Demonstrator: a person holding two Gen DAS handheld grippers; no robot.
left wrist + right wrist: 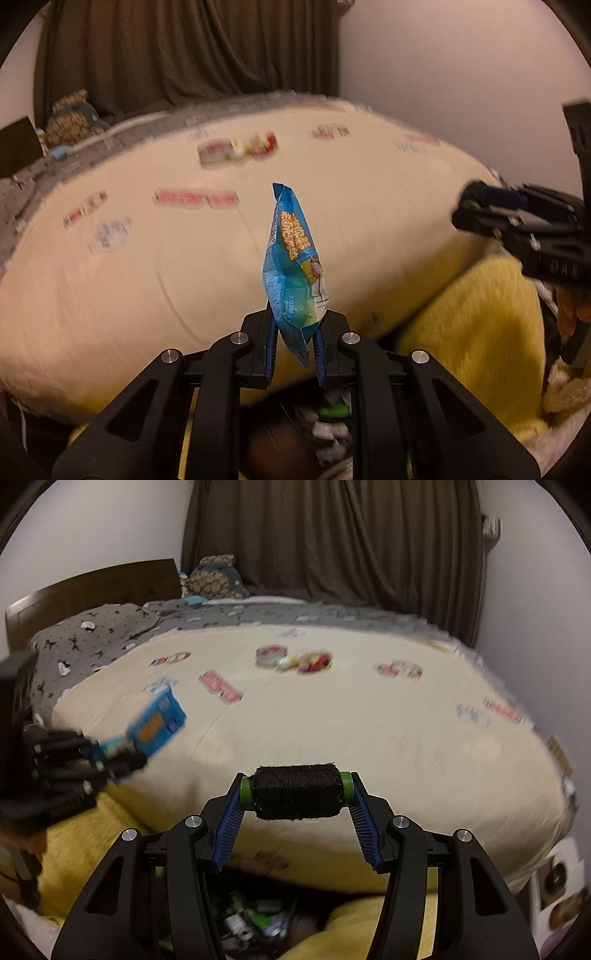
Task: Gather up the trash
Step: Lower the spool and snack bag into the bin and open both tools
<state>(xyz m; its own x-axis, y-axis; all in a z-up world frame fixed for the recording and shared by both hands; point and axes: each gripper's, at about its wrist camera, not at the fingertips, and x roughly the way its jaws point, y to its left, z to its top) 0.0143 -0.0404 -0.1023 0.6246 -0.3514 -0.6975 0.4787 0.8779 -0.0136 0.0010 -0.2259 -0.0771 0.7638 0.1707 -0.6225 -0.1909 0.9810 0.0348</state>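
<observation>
My left gripper (293, 343) is shut on the bottom corner of a blue snack wrapper (295, 266), which stands upright between the blue pads. From the right wrist view the same wrapper (157, 725) shows at the left, blurred, in the left gripper (110, 755). My right gripper (297, 794) is shut on a spool of black thread (297, 792) with green ends, held crosswise between the pads. That gripper (471, 206) also appears at the right edge of the left wrist view. Both are above the near edge of a bed with a cream cover (332, 720).
More litter lies on the cream cover: a round tin and small wrappers (295, 659), red packets (219, 686). Below the grippers sits a bin of mixed scraps (255, 919) beside yellow fleece (472, 325). A grey pillow (92, 635), headboard and brown curtain (332, 535) are beyond.
</observation>
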